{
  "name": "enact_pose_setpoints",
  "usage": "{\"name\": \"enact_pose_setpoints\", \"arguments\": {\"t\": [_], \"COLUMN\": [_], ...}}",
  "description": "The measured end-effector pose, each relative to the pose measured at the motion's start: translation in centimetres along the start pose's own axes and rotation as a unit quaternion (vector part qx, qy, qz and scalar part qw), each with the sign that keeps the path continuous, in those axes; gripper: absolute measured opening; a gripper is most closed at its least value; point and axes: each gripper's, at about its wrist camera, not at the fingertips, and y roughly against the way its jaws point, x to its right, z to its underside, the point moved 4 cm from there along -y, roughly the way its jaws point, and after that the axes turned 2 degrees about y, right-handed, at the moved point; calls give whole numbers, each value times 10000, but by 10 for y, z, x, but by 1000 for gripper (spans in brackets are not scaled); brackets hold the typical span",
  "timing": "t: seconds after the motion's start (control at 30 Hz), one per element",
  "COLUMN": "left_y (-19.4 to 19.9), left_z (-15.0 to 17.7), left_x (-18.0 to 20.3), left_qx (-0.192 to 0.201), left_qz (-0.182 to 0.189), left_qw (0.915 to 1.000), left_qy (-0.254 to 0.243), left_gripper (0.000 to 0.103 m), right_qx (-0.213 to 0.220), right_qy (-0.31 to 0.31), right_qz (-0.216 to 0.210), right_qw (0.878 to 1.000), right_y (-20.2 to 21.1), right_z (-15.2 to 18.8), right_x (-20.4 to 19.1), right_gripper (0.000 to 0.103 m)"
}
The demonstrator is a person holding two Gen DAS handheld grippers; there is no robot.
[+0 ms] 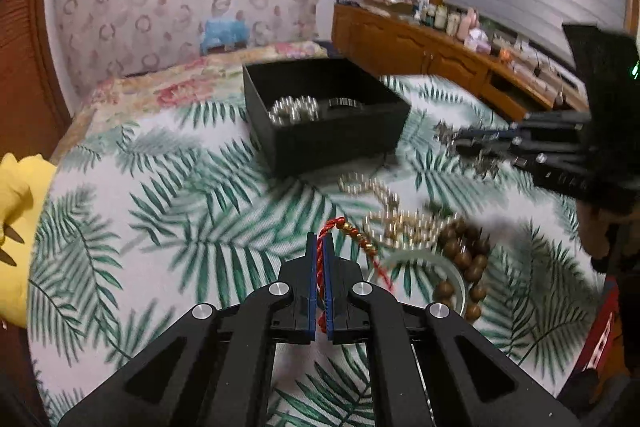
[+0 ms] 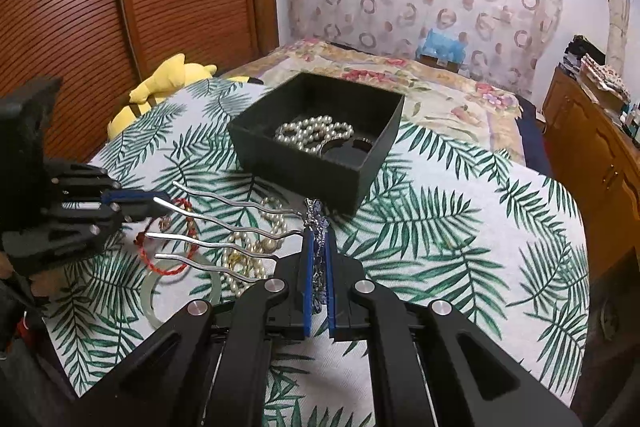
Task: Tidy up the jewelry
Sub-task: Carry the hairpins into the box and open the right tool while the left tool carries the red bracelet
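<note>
The left gripper (image 1: 320,247) has its blue-padded jaws clenched on a red braided cord bracelet with small gold beads (image 1: 352,231), whose cord runs between the pads and trails out to the right of the tips. Just right of those jaws lie a pale green jade bangle (image 1: 456,271), a brown wooden bead bracelet (image 1: 460,247) and a heap of cream pearl strands (image 1: 400,223) on the palm-leaf bedspread (image 1: 160,211).

The right gripper (image 2: 318,239) is clamped on the ornate head of a silver four-pronged hair comb (image 2: 224,227), its wavy prongs pointing left from the jaws.

Ahead of both jaws sits an open black square box (image 2: 320,163) holding a white pearl necklace (image 2: 312,135). Far left lies a yellow plush toy (image 2: 168,83).
</note>
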Motion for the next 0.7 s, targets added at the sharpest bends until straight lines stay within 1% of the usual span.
{"name": "enact_pose_setpoints", "arguments": {"t": [0.23,0.43,0.6,0.7], "left_y": [17,22,27,29], "left_z": [-33,-56,-74,-82], "left_x": [-6,-6,-12,-14], "left_qx": [401,589,745,746], "left_qz": [-44,-89,-164,-125], "left_qw": [9992,9982,9971,9971], "left_qy": [30,-19,-21,-17], "left_gripper": [2,2,2,2], "right_qx": [174,268,202,119], "right_qy": [28,-59,-79,-71], "right_qz": [104,186,232,221], "right_qw": [9998,9994,9995,9997], "right_y": [0,-15,-38,-51], "right_z": [-29,-61,-83,-87], "right_x": [9,25,34,34], "right_gripper": [6,6,6,6]}}
